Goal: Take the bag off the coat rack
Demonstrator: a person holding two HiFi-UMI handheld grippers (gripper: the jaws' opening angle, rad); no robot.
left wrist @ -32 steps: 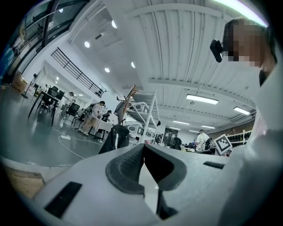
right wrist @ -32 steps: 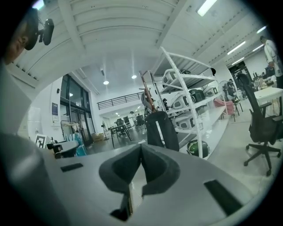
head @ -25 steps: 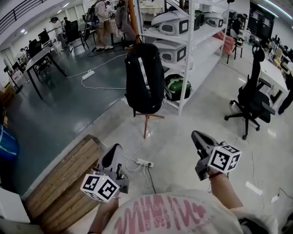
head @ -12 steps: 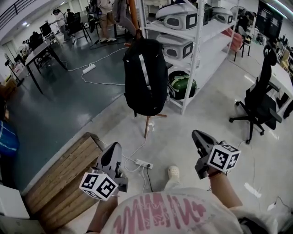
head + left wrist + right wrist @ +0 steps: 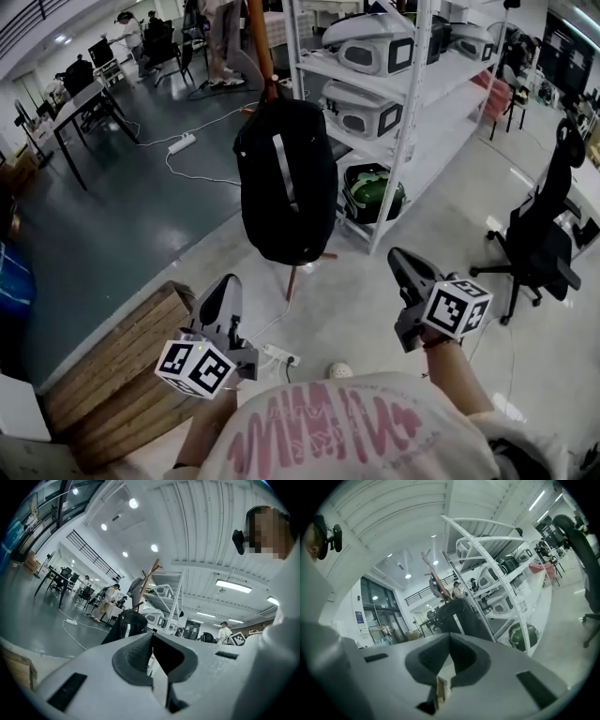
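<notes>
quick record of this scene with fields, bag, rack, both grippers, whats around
bag: black backpack, hanging on the coat rack
left gripper: shut, empty, short of the backpack
right gripper: shut, empty, short of the backpack
beside rack: white shelving
floor: power strip, wooden boards
task state: backpack not yet taken off

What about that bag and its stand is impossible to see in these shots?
- Head view: the peg holding the backpack on the coat rack is covered by the bag's own top.
- Head view: the shoulder straps lie on the bag's far side, behind its body.
- Left gripper view: the bag is too small for detail, and the left gripper hides its lower part.
</notes>
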